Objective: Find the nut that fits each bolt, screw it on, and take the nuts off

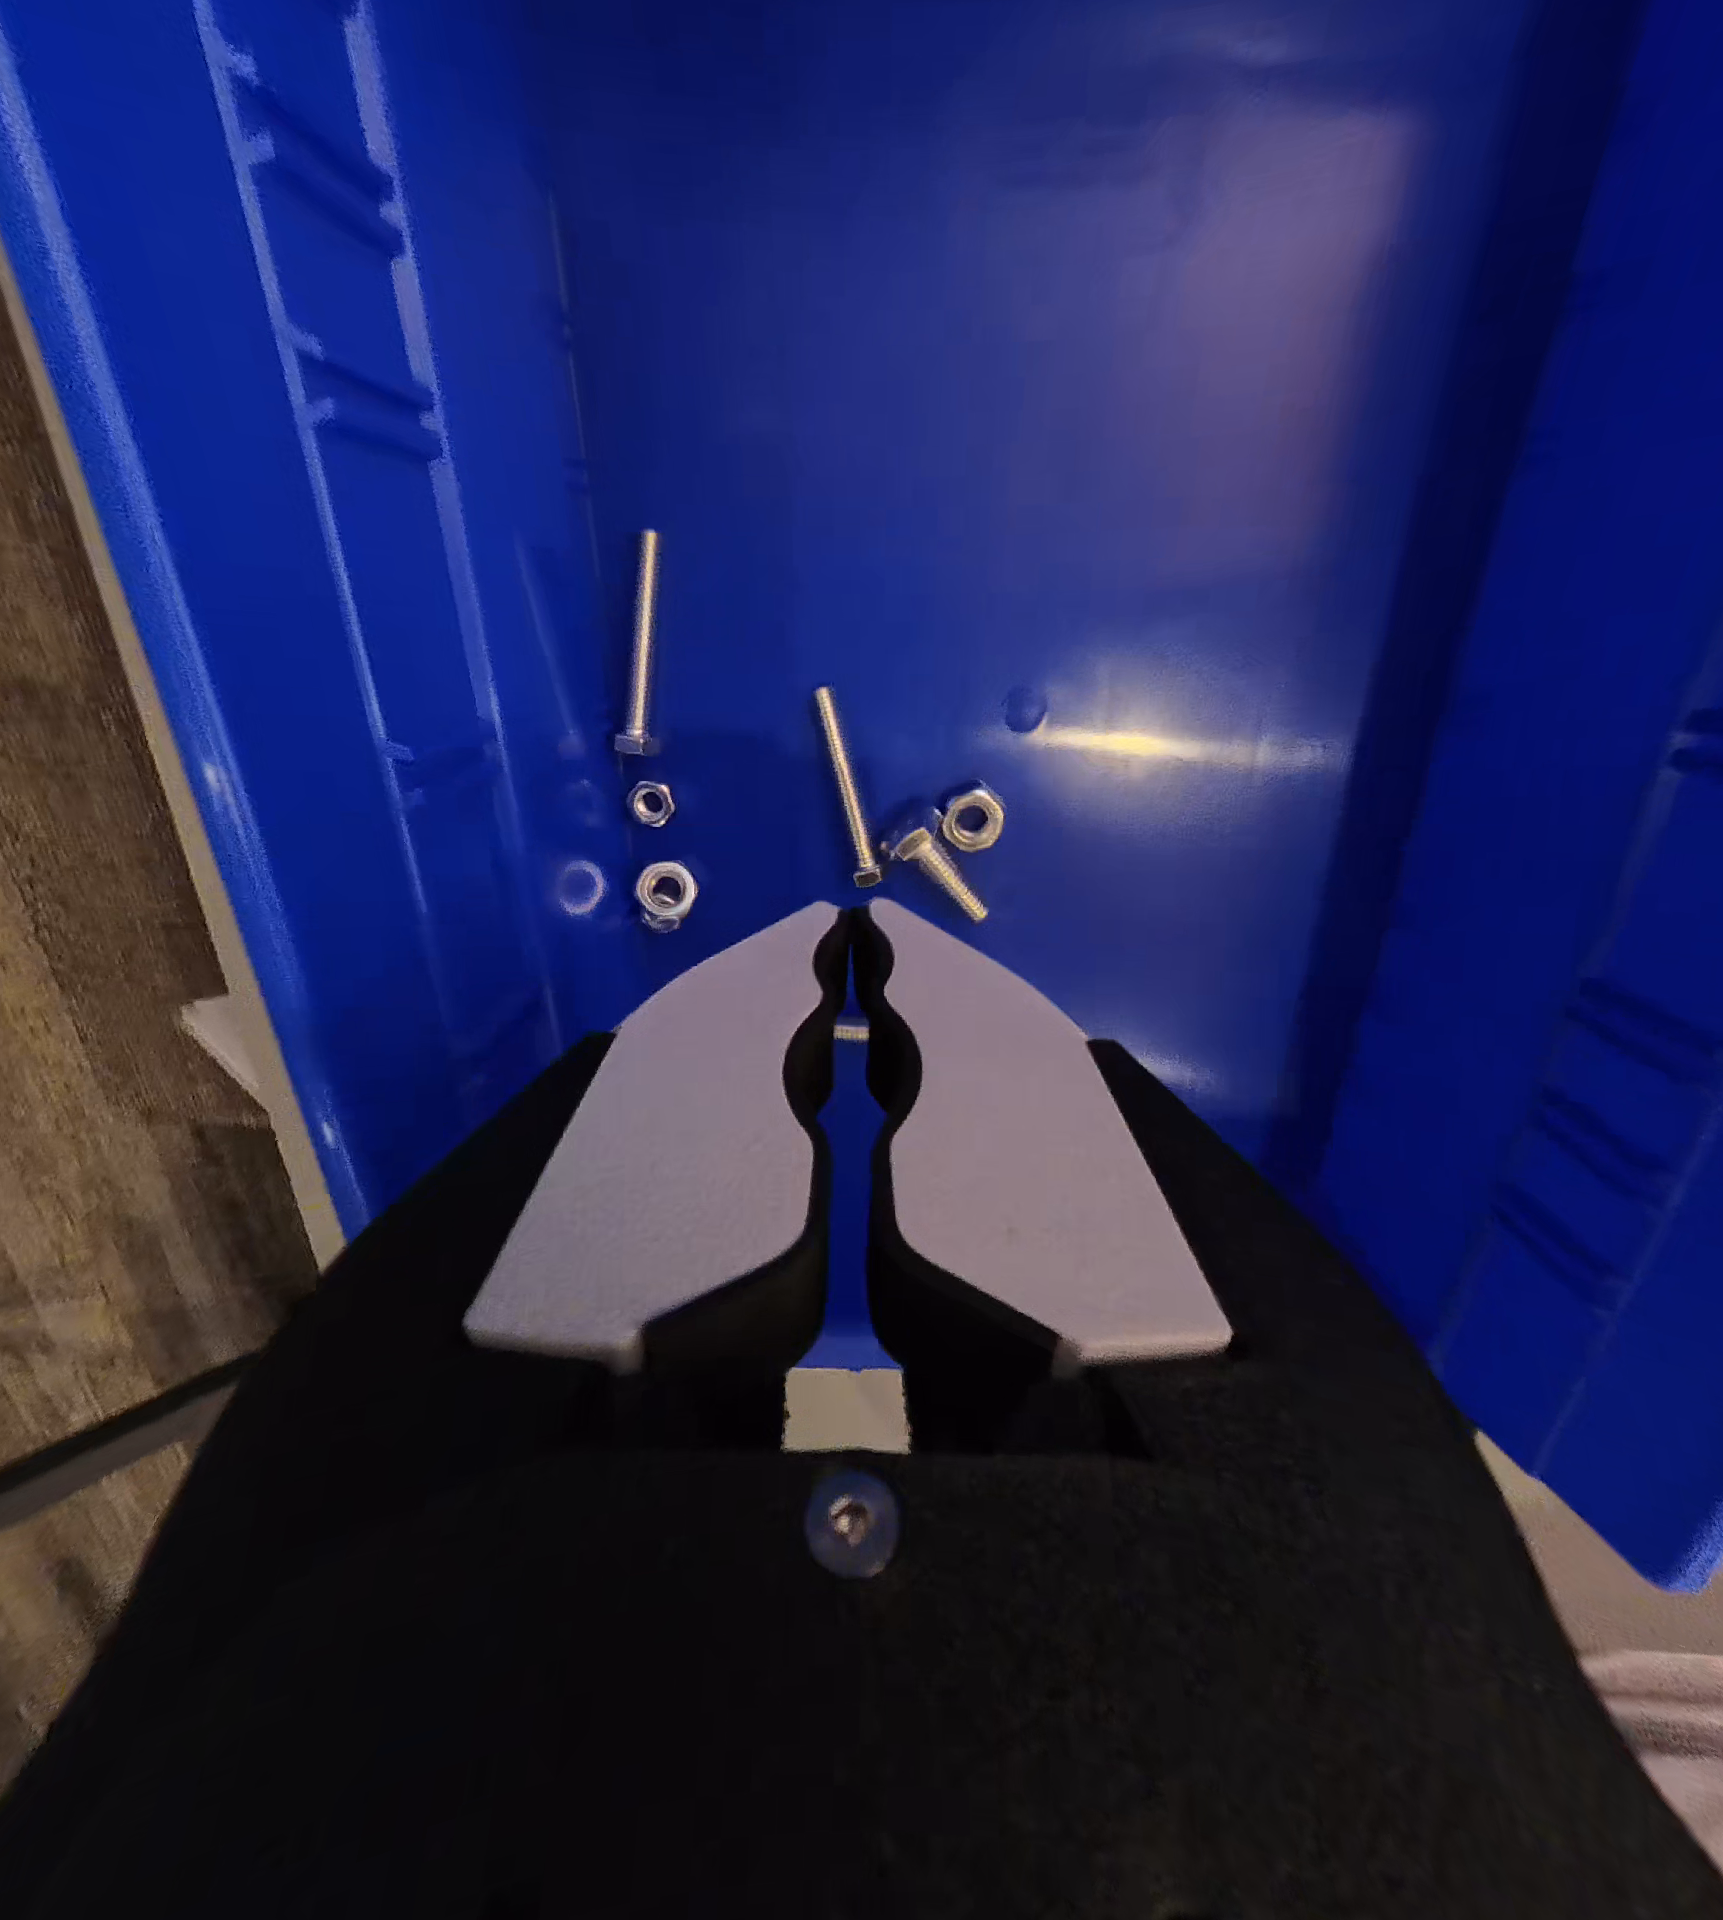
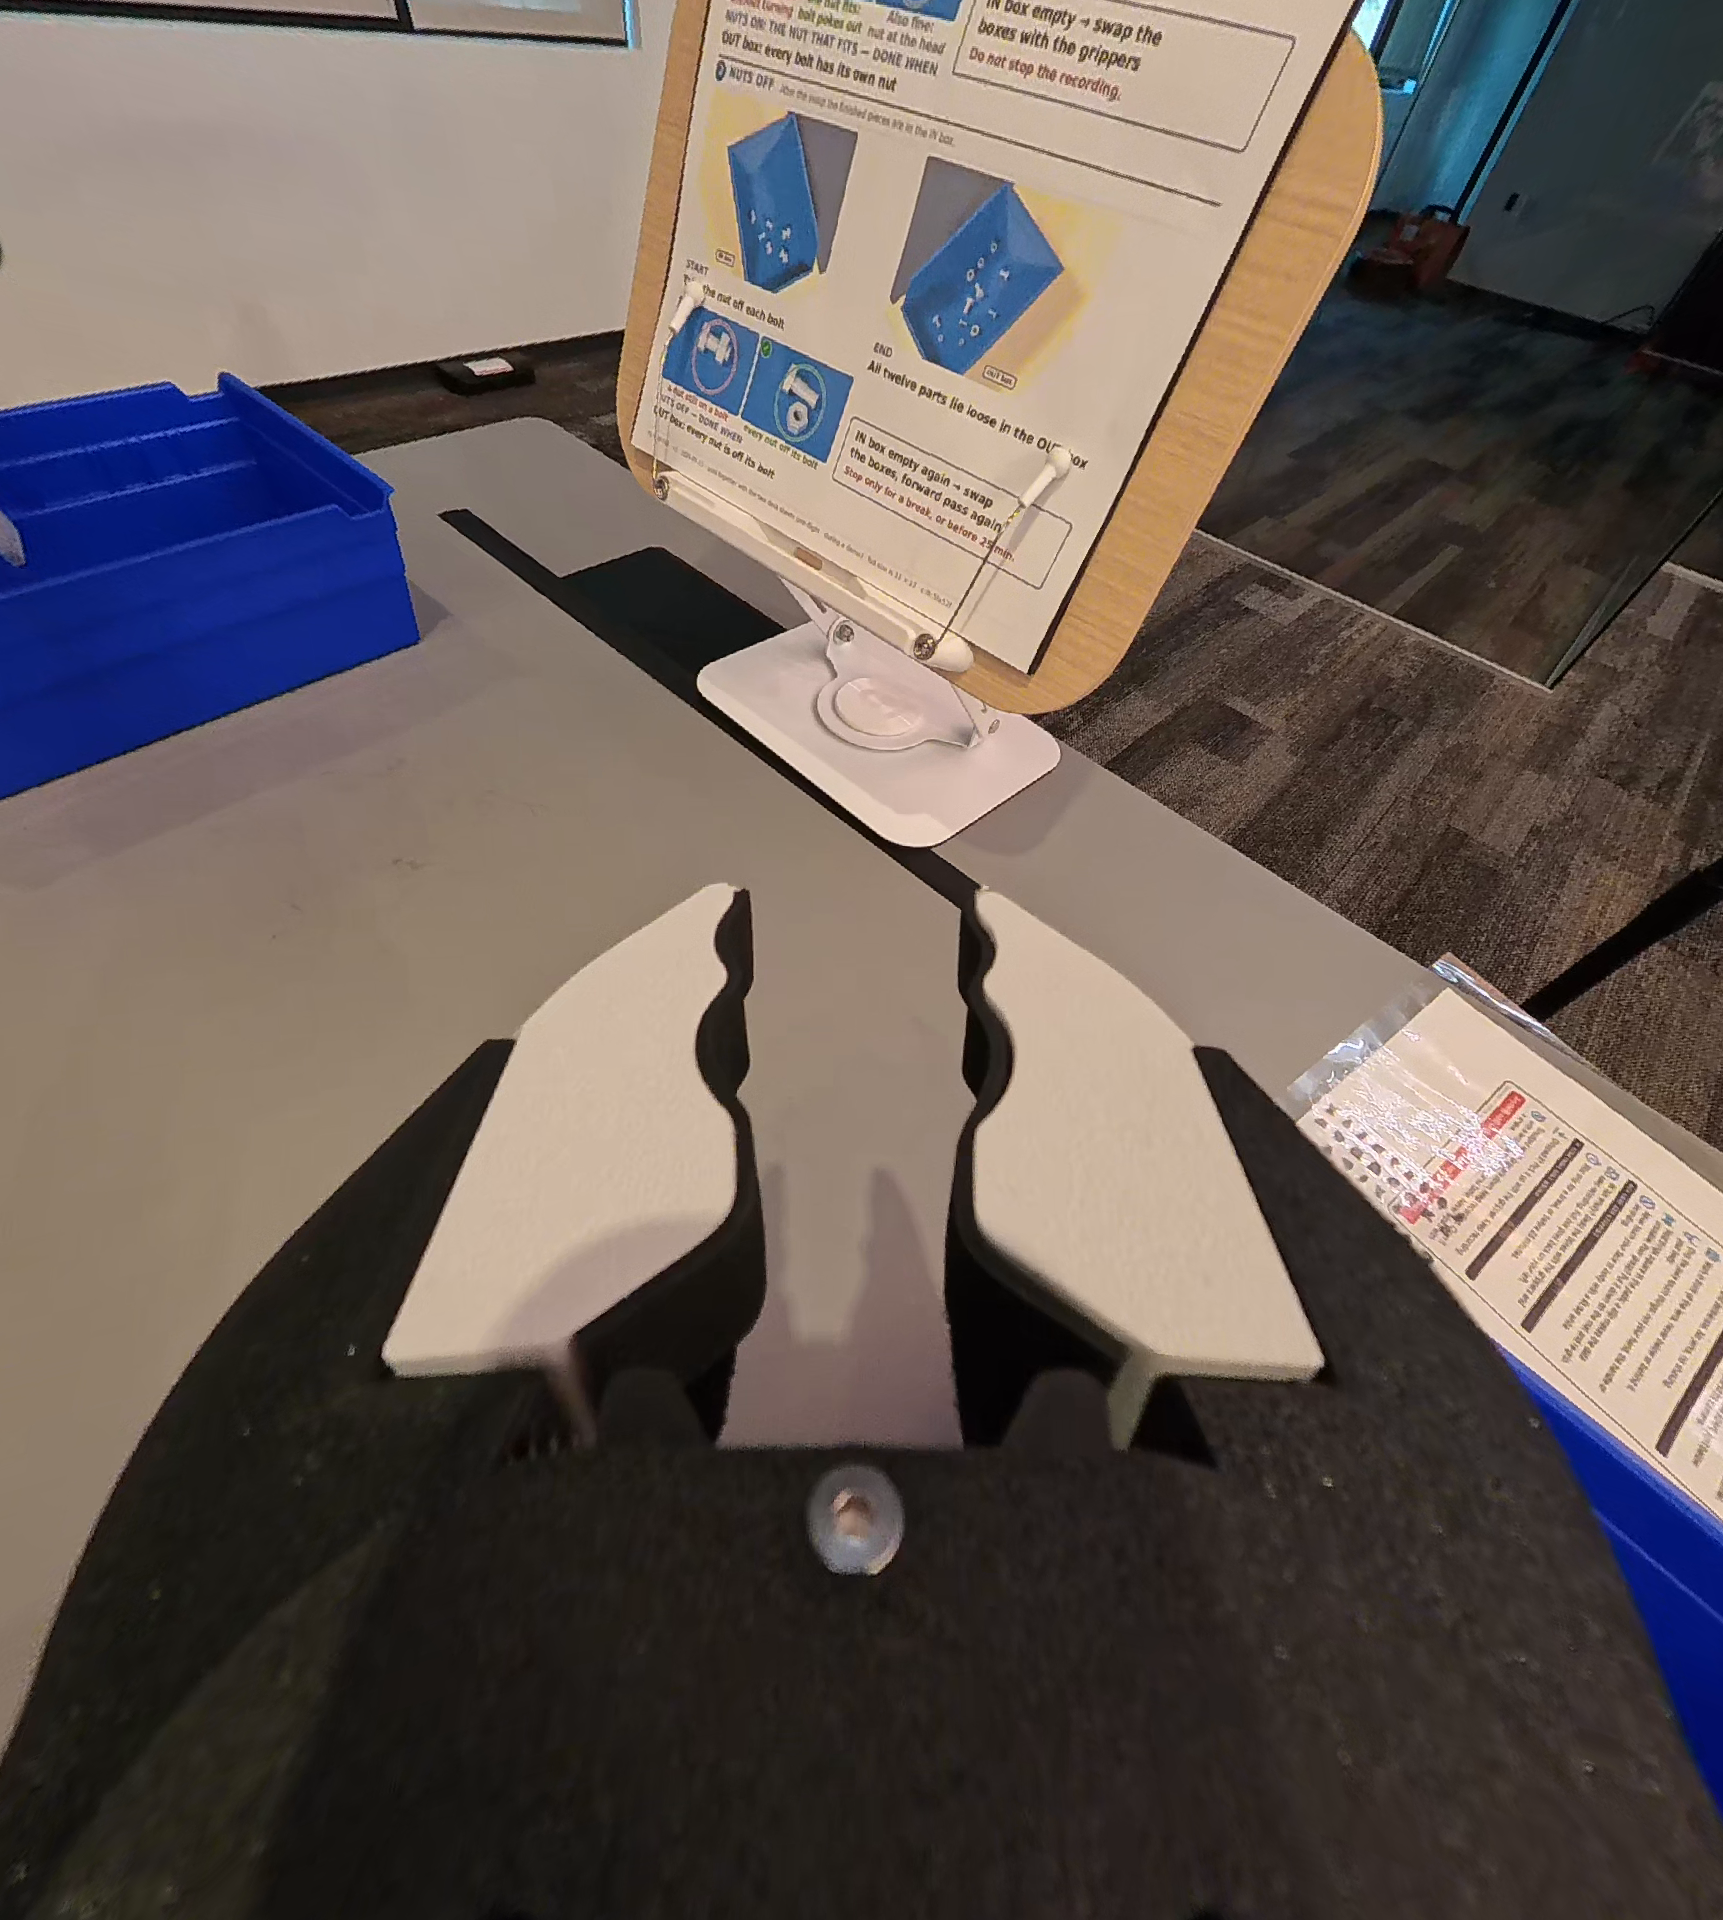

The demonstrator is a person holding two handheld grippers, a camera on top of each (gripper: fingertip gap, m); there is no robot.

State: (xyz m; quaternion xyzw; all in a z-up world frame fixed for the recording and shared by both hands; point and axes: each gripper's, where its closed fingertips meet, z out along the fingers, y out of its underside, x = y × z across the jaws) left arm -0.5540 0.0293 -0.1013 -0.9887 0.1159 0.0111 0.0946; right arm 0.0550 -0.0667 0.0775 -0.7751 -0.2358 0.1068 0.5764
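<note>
In the left wrist view, my left gripper [image 1: 852,912] is shut, its tips touching, low inside a blue bin [image 1: 1096,416]. Just beyond the tips lie a long bolt [image 1: 644,644], a medium bolt [image 1: 846,790] and a short thick bolt [image 1: 943,871]. Three loose nuts lie nearby: two at the left [image 1: 649,802] [image 1: 665,891] and one at the right [image 1: 972,816]. A bit of threaded metal [image 1: 852,1032] shows through the gap under the fingers. My right gripper [image 2: 857,899] is open and empty above the grey table [image 2: 317,935].
In the right wrist view the blue bin [image 2: 140,561] stands at the table's far left. An instruction board on a white stand [image 2: 940,312] stands at the far edge. A second blue bin [image 2: 1688,1558] with a laminated sheet [image 2: 1615,1247] sits at the right. My left gripper's tips are some 8 cm from the long bolt [image 1: 644,644].
</note>
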